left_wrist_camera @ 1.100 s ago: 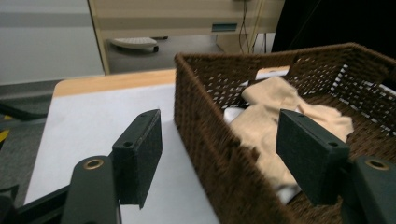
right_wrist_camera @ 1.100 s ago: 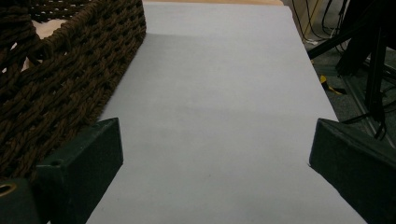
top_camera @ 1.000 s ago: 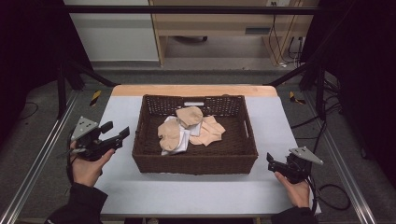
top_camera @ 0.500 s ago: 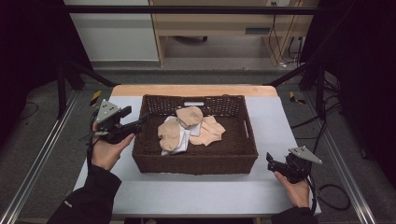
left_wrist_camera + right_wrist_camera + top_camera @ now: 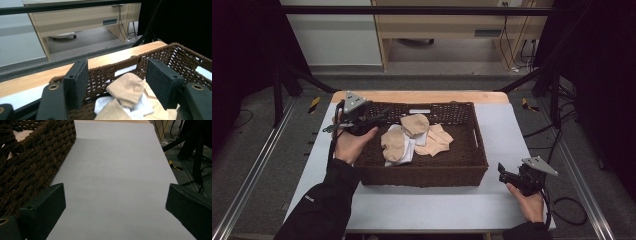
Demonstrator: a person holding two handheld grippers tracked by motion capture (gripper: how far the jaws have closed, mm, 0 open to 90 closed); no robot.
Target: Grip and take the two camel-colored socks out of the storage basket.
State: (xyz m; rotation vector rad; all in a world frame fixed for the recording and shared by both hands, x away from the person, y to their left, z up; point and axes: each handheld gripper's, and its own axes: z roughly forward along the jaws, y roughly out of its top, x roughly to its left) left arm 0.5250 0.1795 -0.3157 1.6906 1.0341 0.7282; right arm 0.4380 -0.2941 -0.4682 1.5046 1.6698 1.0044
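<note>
The high view takes in the whole table point(image 5: 432, 212) with the brown woven basket point(image 5: 422, 175) on it, and both hands; the left gripper view adds the basket's far wall and the wooden table edge behind it. In the basket lie beige cloths point(image 5: 414, 125) over a white cloth point(image 5: 404, 150) (a loose heap near its middle). The left gripper point(image 5: 384, 116) hangs over the basket's left rear corner, its jaws spread wide and empty, with the beige cloths point(image 5: 125, 88) seen between and beyond them, untouched. The right gripper point(image 5: 501, 172) rests on the table to the right of the basket, its jaws wide apart over bare grey tabletop point(image 5: 112, 182), holding nothing. Since the earlier frames the left hand has travelled from the table's left edge up over the basket, while the right has kept its place.
</note>
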